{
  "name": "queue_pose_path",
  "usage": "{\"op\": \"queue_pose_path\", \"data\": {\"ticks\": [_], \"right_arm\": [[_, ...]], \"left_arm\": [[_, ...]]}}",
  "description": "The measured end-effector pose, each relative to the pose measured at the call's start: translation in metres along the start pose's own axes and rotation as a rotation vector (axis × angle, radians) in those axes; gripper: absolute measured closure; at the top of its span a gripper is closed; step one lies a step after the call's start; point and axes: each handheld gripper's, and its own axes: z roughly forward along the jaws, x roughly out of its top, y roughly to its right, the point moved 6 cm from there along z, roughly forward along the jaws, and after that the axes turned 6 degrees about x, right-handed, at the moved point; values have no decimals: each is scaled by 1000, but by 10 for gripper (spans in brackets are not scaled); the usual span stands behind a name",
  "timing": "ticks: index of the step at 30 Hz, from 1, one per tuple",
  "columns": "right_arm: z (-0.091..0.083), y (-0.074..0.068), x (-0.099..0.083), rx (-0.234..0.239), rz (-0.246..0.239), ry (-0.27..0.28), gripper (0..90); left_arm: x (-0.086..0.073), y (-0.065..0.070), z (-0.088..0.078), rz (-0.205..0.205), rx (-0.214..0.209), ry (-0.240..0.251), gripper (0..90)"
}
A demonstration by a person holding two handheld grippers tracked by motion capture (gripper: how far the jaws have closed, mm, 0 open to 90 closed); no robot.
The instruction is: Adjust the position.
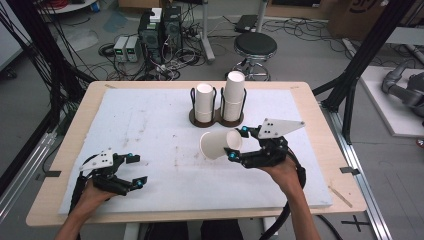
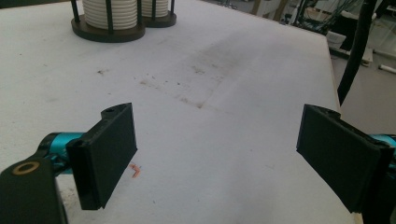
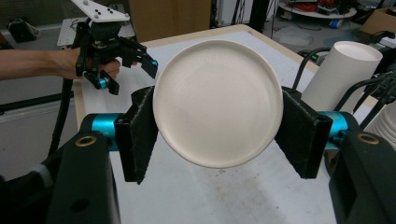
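Note:
My right gripper (image 1: 236, 145) is shut on a white paper cup (image 1: 220, 144) that lies on its side above the middle of the mat, its open mouth facing left. In the right gripper view the cup's round base (image 3: 217, 100) faces the camera, and both black pads (image 3: 137, 135) press on its sides. Behind it a dark two-slot holder (image 1: 216, 119) carries two stacks of white cups (image 1: 204, 102), the right stack (image 1: 234, 96) taller. My left gripper (image 1: 136, 171) rests at the near left of the mat, open with nothing between its pads (image 2: 109, 154).
A white foam mat (image 1: 150, 130) covers most of the wooden table (image 1: 325, 150). On the floor behind stand a black stool (image 1: 255, 47) and computer cases (image 1: 160, 32) amid cables. Black frame posts (image 1: 360, 65) rise at both sides.

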Motion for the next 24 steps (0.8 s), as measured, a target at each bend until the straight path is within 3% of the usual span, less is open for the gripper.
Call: {"op": "queue_pose_path", "data": {"ticks": [7, 19, 24], "right_arm": [[2, 1, -1, 10, 0, 0, 357], [7, 0, -1, 56, 2, 20, 357], [14, -6, -1, 81, 4, 9, 357]], "left_arm": [[15, 6, -2, -4, -19, 49, 105], [53, 22, -2, 3, -148, 107, 88], [68, 27, 3, 22, -170, 117, 84]]}}
